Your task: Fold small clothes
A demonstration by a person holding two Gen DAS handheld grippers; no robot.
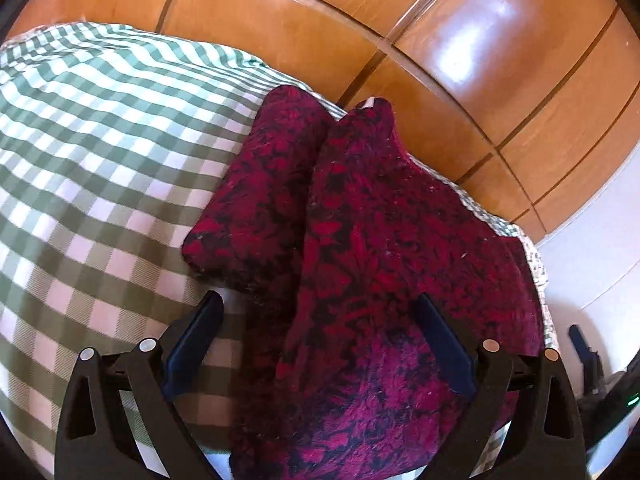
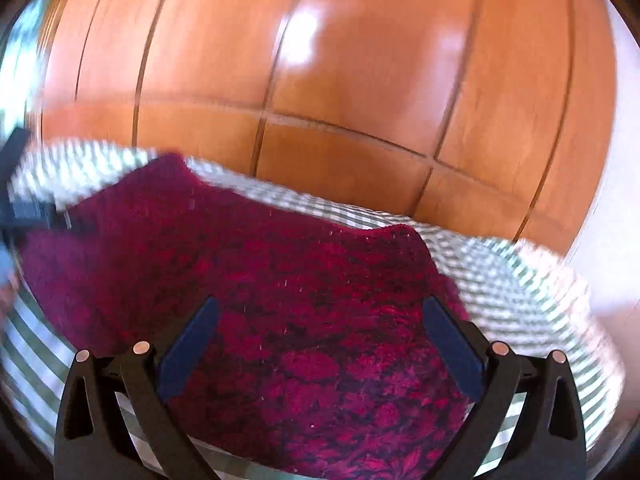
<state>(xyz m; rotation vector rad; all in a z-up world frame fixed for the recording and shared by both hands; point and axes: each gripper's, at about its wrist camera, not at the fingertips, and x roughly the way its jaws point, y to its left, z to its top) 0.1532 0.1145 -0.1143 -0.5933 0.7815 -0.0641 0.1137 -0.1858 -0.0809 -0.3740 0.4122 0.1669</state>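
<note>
garment (image 1: 360,248) on checked bed (image 1: 100,140), long axis 6-to-12 | left gripper (image 1: 320,312) spread apart, empty, garment at 12, folded sleeve at 11 | right gripper (image 2: 320,316) spread apart, empty, over garment | both about equally near

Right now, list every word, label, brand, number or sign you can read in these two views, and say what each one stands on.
None: no readable text in either view.
Red-and-black fuzzy garment: pattern only, no tag showing.
Green checked cover: checks only.
Wooden wardrobe panels: bare, glossy.
Left tongs and right tongs: unmarked.
</note>
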